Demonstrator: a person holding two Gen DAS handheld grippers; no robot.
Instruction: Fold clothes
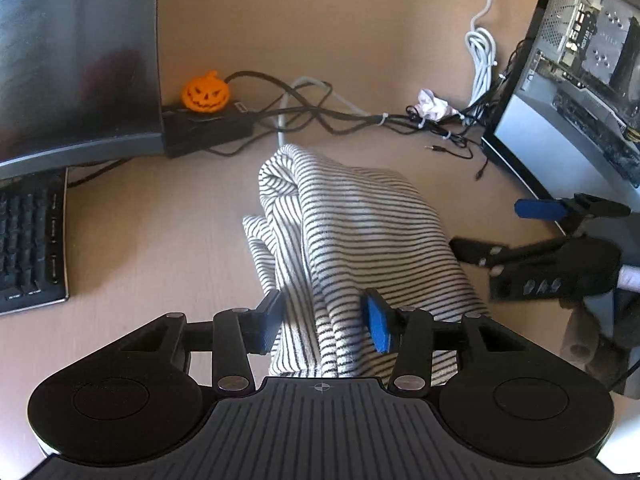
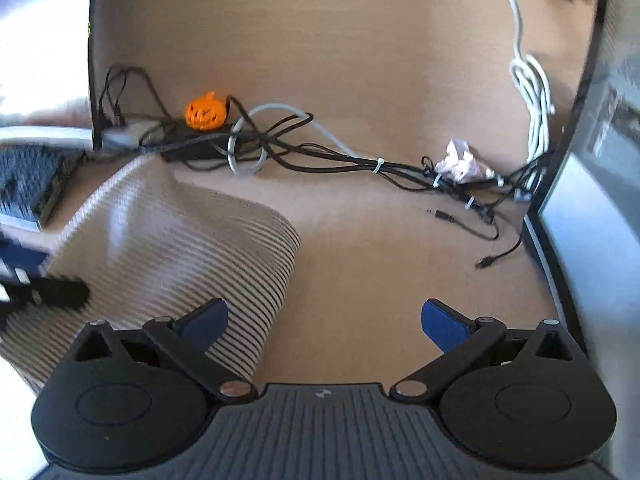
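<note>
Between the two fingers of the left gripper [image 1: 326,322] a thick fold of the striped garment [image 1: 352,240] is bunched, and both pads are seen pressed into the cloth, so the fold is clamped. White fabric with thin dark horizontal stripes is shown, soft and knitted in look, heaped into a rumpled mound that rises ahead of the left fingers and droops over itself on its left side. Sunlight falls across it in patches. It lies on the wooden desk [image 1: 152,240], ahead of the left gripper and left of the right gripper [image 2: 324,326]. The right gripper's jaws are spread wide with nothing between them; only bare desk is seen in the gap, and the edge of the garment lies under its left finger [image 2: 206,322]. In that blurred view the cloth appears as a smoother, flatter sheet with a curved edge.

Left of the left gripper a keyboard [image 1: 28,240] is seen under a monitor [image 1: 76,56]. Farther ahead an orange pumpkin figure [image 1: 205,94] sits on a black box amid tangled cables [image 1: 320,116]. To the right a crumpled paper [image 1: 432,105] and a coiled white cable [image 1: 482,60] are found.
</note>
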